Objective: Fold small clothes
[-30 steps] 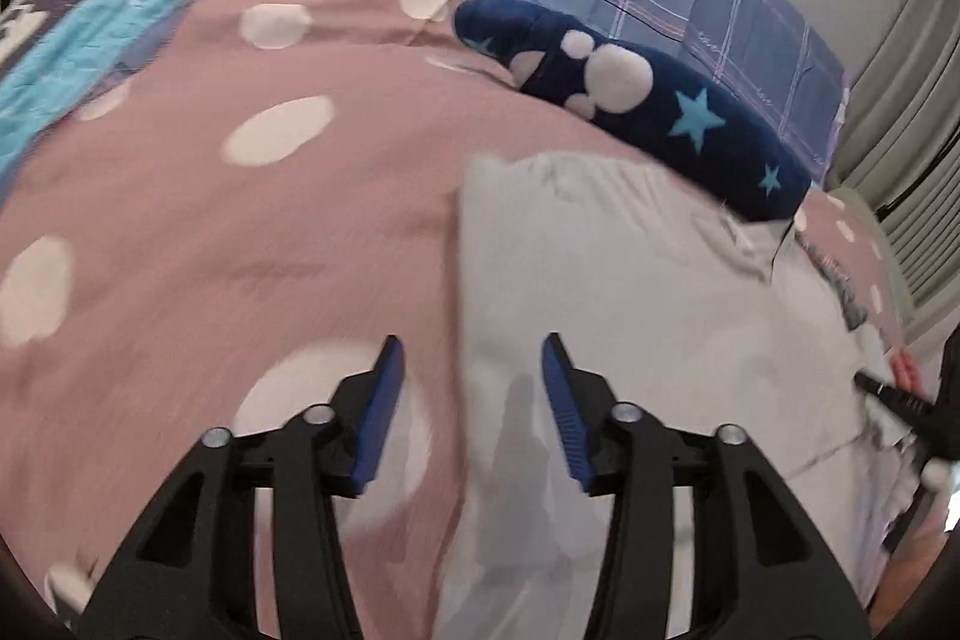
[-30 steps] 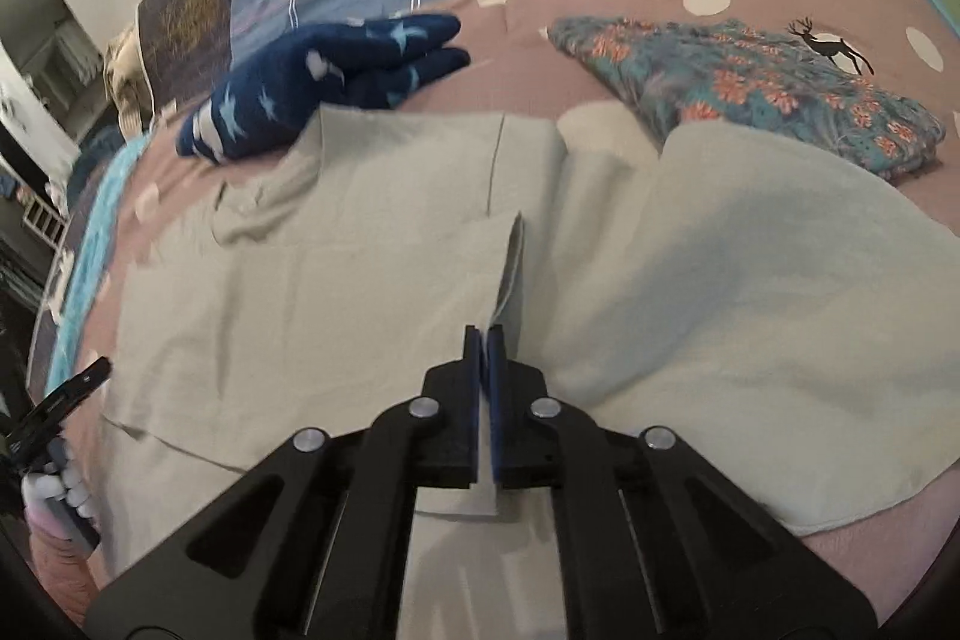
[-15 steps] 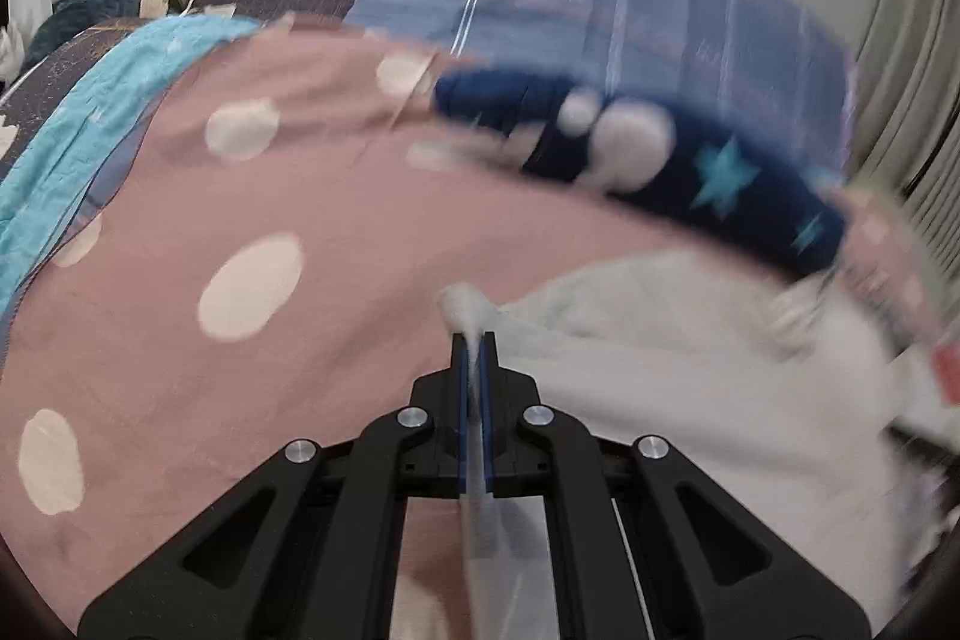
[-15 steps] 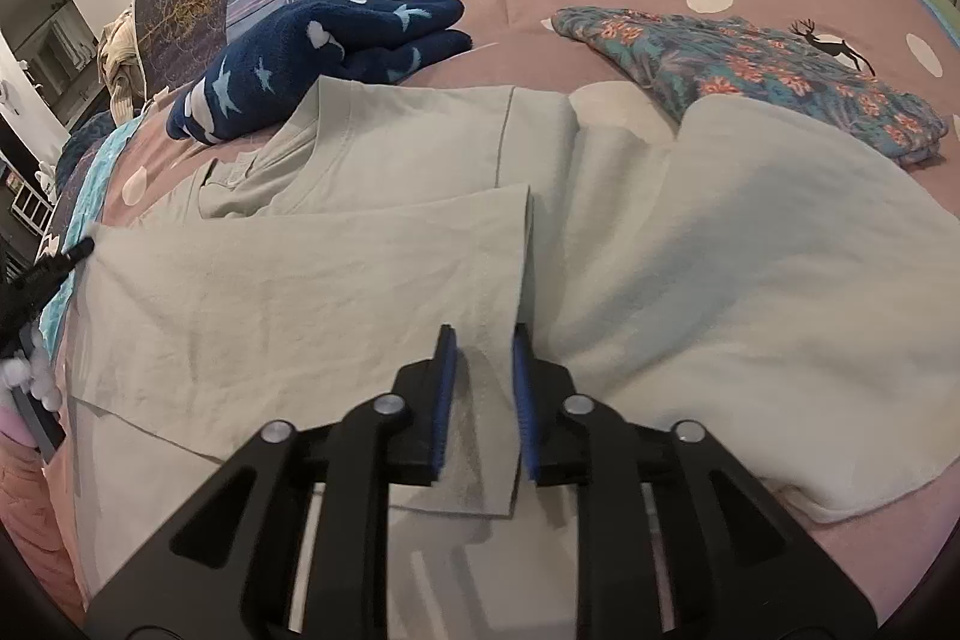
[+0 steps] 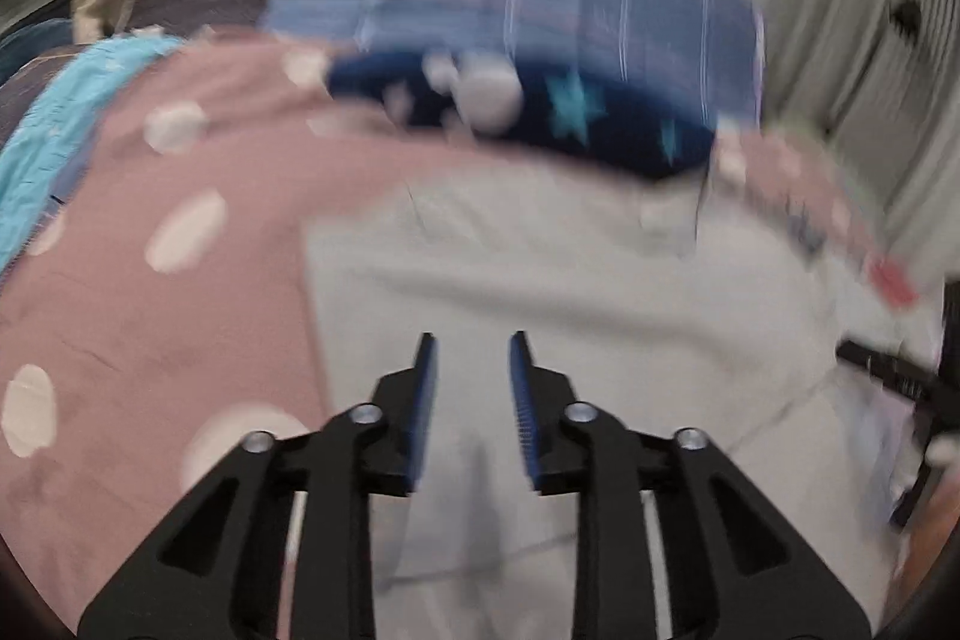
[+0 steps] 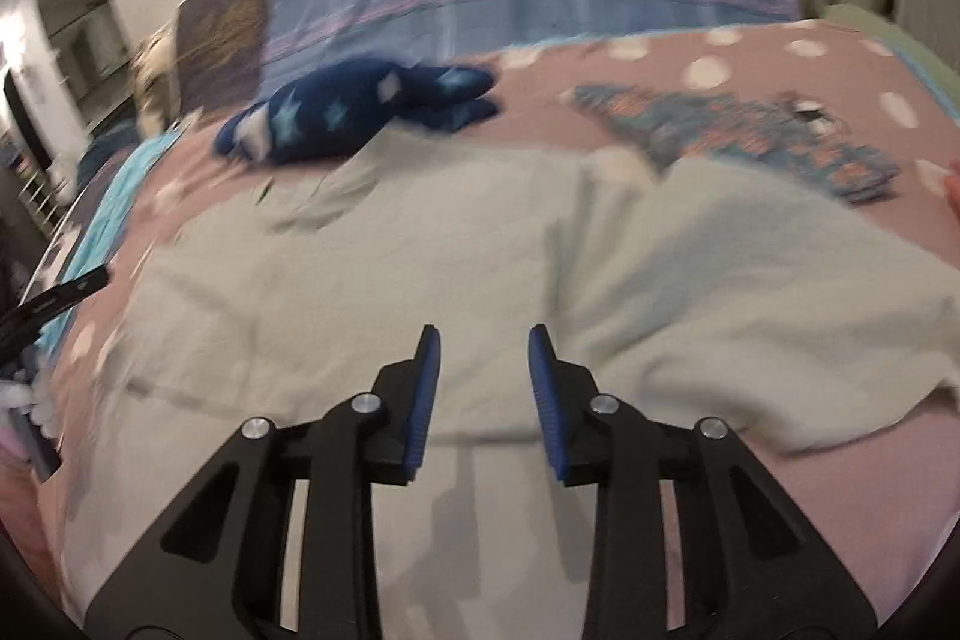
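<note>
Pale grey shirt (image 6: 420, 256) partly folded on a bed, both claws just letting go.

Nearest, left claw (image 5: 471, 358) and right claw (image 6: 483, 352) hover over the shirt, jaws opening, nothing between them. The shirt looks soft, creased, one side folded inward; the next fold likely needs a fresh hem grip. Beyond the shirt lies a navy starred garment (image 6: 354, 112).

Ahead of the right gripper (image 6: 483, 334) the pale shirt (image 6: 372, 280) lies flat, giving open passage. Beyond it the navy garment (image 6: 354, 112) bulks up; the floral cloth (image 6: 750, 136) lies ahead-right. Bare bedspread (image 5: 150, 328) lies left of the left gripper (image 5: 472, 340).
</note>
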### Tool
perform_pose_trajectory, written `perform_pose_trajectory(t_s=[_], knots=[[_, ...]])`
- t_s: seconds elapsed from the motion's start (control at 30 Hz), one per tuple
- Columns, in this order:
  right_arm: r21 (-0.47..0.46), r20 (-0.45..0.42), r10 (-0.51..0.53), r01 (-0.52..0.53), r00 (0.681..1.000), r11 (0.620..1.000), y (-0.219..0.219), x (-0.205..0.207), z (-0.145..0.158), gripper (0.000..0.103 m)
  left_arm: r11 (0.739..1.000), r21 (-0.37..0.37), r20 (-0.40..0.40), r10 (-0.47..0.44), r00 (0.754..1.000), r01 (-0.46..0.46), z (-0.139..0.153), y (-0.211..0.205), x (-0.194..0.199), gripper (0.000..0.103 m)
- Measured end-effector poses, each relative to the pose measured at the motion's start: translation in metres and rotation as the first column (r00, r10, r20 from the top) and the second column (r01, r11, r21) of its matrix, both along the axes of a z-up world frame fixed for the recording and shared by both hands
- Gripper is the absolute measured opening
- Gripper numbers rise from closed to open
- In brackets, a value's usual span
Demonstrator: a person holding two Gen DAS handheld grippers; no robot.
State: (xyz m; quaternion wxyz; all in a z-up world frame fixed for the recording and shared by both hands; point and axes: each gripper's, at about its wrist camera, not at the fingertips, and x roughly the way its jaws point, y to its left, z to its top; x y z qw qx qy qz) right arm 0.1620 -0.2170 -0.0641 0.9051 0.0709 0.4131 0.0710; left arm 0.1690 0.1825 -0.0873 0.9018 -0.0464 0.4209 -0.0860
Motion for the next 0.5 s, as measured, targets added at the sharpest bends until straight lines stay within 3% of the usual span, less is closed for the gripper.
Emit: perform_pose_trajectory(t_s=[0.03, 0.07, 0.13, 0.23, 0.33, 0.43, 0.5], knots=[[-0.02, -0.034, 0.007, -0.008, 0.999, 1.0, 0.003, 0.002, -0.009, 0.031, 0.998, 0.064, -0.069, 0.001, 0.998, 0.003, -0.023, -0.011, 0.006, 0.032], [-0.06, -0.091, 0.0, -0.006, 0.996, 0.998, 0.006, 0.008, -0.024, 0.032, 0.995, 0.099, -0.044, 0.01, 0.999, -0.006, -0.033, -0.016, 0.005, 0.035], [-0.053, -0.074, 0.001, -0.005, 0.997, 0.999, 0.004, 0.007, -0.038, 0.032, 0.99, 0.141, -0.013, 0.009, 1.0, -0.007, -0.032, -0.022, 0.003, 0.036], [-0.019, -0.043, -0.013, 0.012, 0.999, 1.0, -0.006, -0.004, -0.025, 0.032, 0.983, 0.185, -0.002, 0.017, 1.0, -0.016, -0.034, -0.029, 0.002, 0.037], [0.026, 0.064, -0.096, 0.094, 0.993, 0.995, -0.045, -0.027, 0.004, 0.038, 0.982, 0.19, 0.001, 0.02, 1.0, -0.02, -0.032, -0.027, 0.002, 0.038], [0.14, 0.153, -0.303, 0.283, 0.941, 0.949, -0.121, -0.06, 0.031, 0.042, 0.989, 0.143, -0.001, 0.022, 1.0, -0.022, -0.032, -0.021, 0.002, 0.039], [0.242, 0.143, -0.47, 0.429, 0.871, 0.87, -0.178, -0.086, 0.037, 0.043, 0.992, 0.125, 0.0, 0.019, 1.0, -0.019, -0.032, -0.018, 0.001, 0.042]])
